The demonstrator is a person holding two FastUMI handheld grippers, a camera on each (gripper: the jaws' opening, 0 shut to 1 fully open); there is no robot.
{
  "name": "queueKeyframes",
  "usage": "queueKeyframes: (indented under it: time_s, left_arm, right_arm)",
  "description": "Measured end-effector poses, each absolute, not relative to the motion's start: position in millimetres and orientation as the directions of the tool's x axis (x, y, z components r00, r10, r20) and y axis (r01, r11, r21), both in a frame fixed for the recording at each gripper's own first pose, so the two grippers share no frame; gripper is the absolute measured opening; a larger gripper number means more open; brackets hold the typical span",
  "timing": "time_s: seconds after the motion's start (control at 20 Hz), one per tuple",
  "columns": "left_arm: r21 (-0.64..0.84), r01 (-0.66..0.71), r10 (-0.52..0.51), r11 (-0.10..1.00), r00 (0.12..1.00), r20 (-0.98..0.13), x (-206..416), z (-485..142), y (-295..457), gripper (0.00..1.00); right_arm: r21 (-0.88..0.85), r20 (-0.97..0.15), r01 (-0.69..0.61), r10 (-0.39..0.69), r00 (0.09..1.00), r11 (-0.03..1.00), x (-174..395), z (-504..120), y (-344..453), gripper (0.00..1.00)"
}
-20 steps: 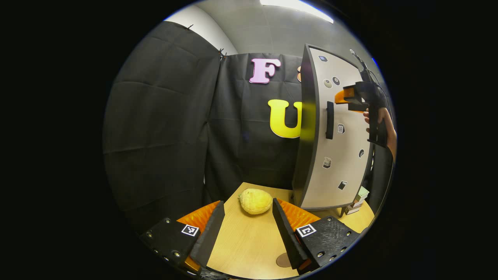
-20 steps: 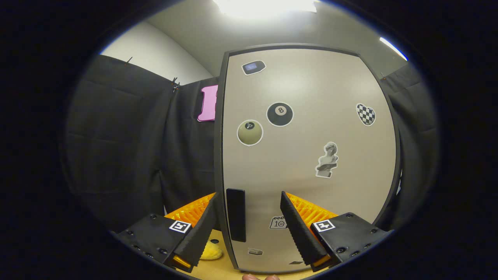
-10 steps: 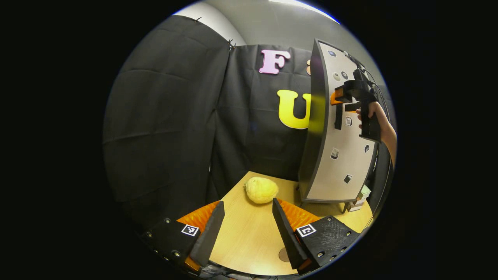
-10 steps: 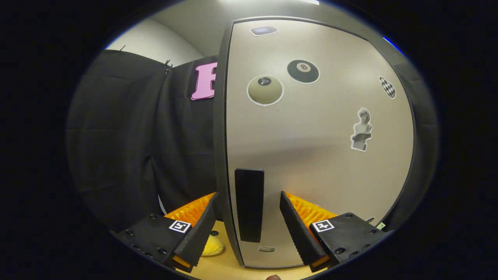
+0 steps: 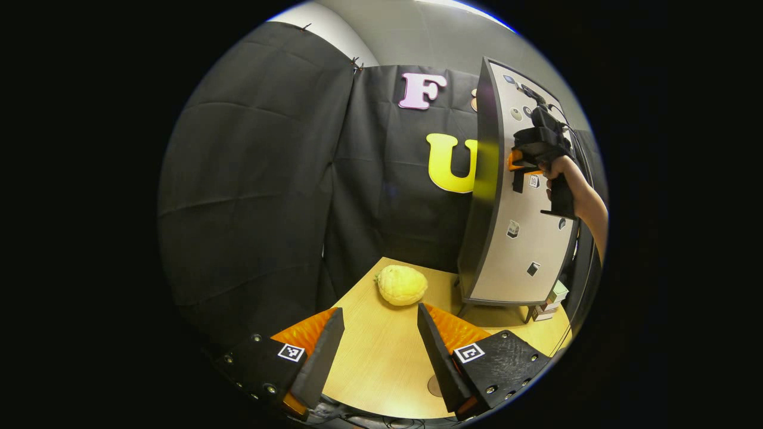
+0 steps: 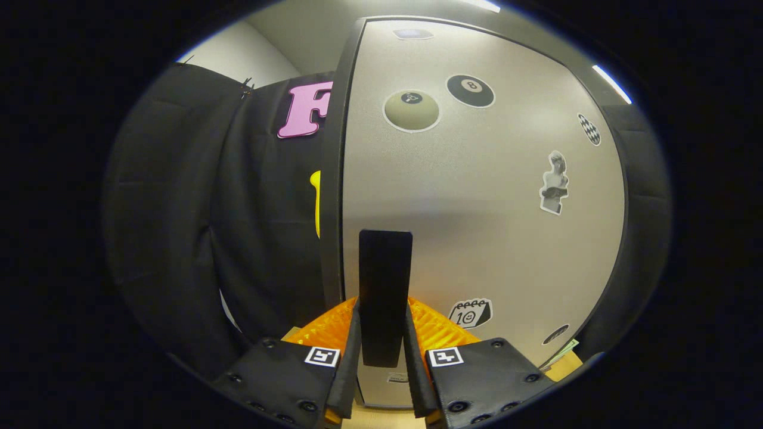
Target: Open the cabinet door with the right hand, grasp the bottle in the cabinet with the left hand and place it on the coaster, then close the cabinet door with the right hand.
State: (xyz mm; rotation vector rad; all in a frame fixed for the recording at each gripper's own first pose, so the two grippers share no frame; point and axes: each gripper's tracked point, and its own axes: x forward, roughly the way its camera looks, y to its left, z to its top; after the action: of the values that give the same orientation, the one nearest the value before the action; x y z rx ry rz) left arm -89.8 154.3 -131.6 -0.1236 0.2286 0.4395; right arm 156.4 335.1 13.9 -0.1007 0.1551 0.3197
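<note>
The cabinet door (image 6: 483, 196) is shut; its handle (image 6: 384, 292) is clamped by the right gripper (image 6: 381, 363); the left gripper (image 5: 375, 351) is held open, empty; the bottle is not yet fetched.

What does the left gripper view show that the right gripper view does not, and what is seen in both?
Left gripper view alone: the open left gripper over the wooden table, a yellow fruit, a round coaster and the hand holding the right gripper.

Right gripper view alone: the right gripper's fingers closed on the door handle, and the statue sticker.

Both: the closed cabinet door and its handle.
</note>
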Motion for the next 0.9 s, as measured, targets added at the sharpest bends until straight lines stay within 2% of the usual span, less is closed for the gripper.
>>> queueKeyframes:
  time_s: [0.05, 0.15, 0.2, 0.4, 0.6, 0.9]
  left_arm:
    - [-0.069, -0.440, 0.412, 0.896, 0.878, -0.244, -89, -131, 154, 0.72]
    - [-0.080, -0.449, 0.419, 0.890, 0.874, -0.246, -90, -132, 155, 0.72]
    - [-0.087, -0.452, 0.420, 0.888, 0.873, -0.247, -91, -132, 155, 0.72]
    - [-0.107, -0.441, 0.406, 0.891, 0.880, -0.248, -91, -133, 155, 0.72]
    - [-0.096, -0.422, 0.389, 0.901, 0.887, -0.248, -91, -135, 154, 0.72]
    - [-0.078, -0.384, 0.357, 0.920, 0.903, -0.241, -88, -132, 147, 0.72]
  right_arm:
    - [-0.070, -0.169, -0.321, 0.306, 0.937, 0.944, 156, 15, 335, 0.35]
    - [-0.072, -0.175, -0.325, 0.308, 0.935, 0.943, 156, 14, 335, 0.36]
    - [-0.070, -0.174, -0.328, 0.312, 0.934, 0.942, 156, 14, 335, 0.31]
    - [-0.073, -0.178, -0.369, 0.352, 0.919, 0.926, 157, 13, 337, 0.25]
    - [-0.056, -0.184, -0.436, 0.420, 0.888, 0.898, 151, 12, 336, 0.11]
    - [-0.045, -0.179, -0.506, 0.491, 0.852, 0.861, 124, 16, 332, 0.11]
